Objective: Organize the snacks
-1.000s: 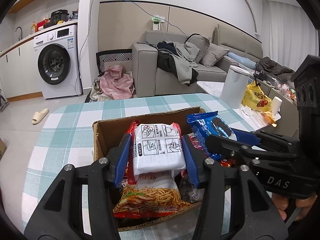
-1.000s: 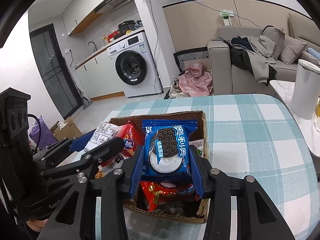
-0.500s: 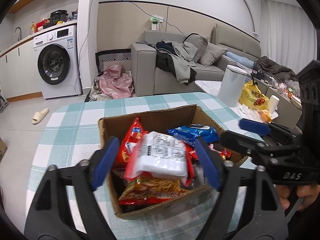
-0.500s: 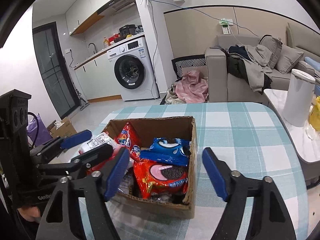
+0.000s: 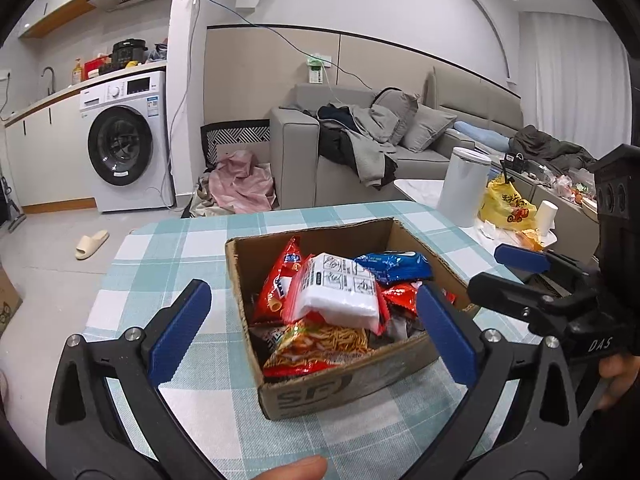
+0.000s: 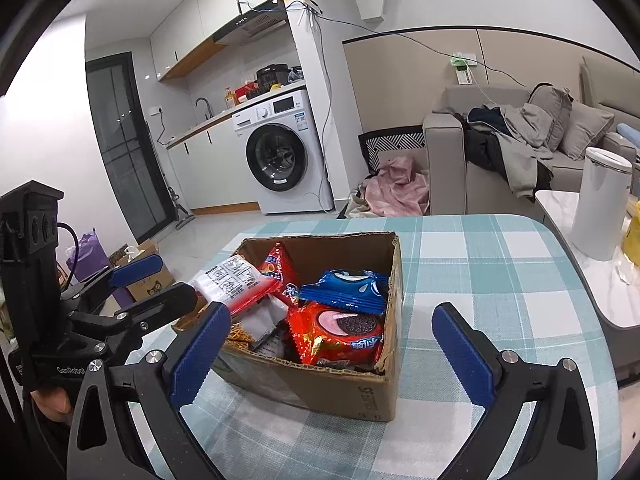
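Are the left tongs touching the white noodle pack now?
Apart. The left wrist view shows the left tongs wide open, clear gaps beside the white noodle pack.

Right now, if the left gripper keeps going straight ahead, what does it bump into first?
Probably the cardboard box: the left gripper, jaws just opened and empty, aims at its near wall and the noodle packet behind.

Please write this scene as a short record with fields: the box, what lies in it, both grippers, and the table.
box: open cardboard box on the checked tablecloth
contents: white noodle pack on top, blue cookie pack, red cookie pack, more snack bags
left gripper: open, jaws just opened, nothing held
right gripper: open, jaws just opened, nothing held
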